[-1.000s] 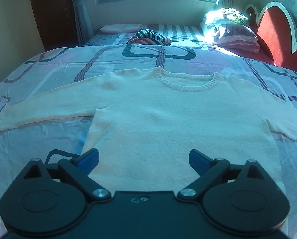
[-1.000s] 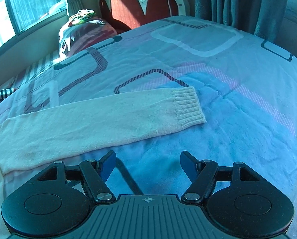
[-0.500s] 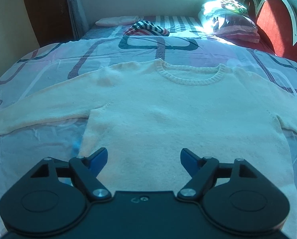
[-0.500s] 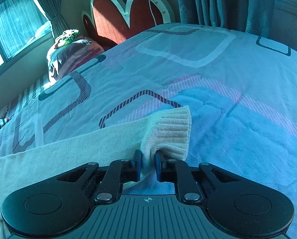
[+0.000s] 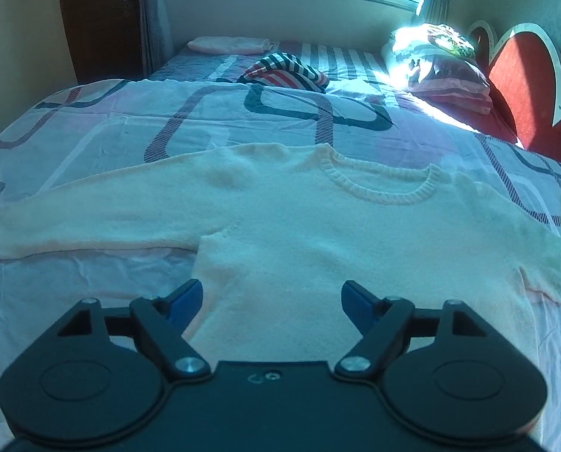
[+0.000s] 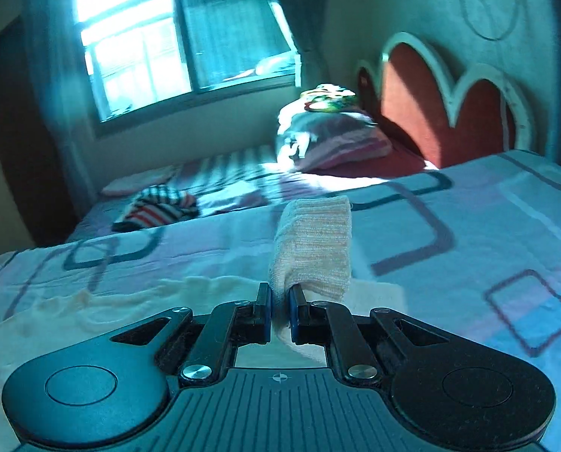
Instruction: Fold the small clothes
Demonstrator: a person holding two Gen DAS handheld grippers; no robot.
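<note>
- Sunlit bed (image 5: 92, 282) with a patterned cover carries the cream sweater (image 5: 318, 233), spread flat.
- Left gripper (image 5: 272, 297) hovers with jaws wide over the near hem.
- Right gripper (image 6: 279, 310) pinches the sleeve cuff (image 6: 312, 248), lifted above the bed.

The sweater (image 5: 318, 233) is only partly visible in the left wrist view: its hem is hidden behind the left gripper (image 5: 272, 295) body, and its left sleeve is cut off by the picture's left edge. At the right edge, a pale raised piece of fabric is cut off and blurred. In the right wrist view, the window (image 6: 182, 49) and striped cloth (image 6: 159, 207) are motion-blurred. The cuff (image 6: 312, 245) conceals the bedspread (image 6: 468, 226) behind it, and the right gripper (image 6: 279, 314) body hides the sleeve below the pads.
</note>
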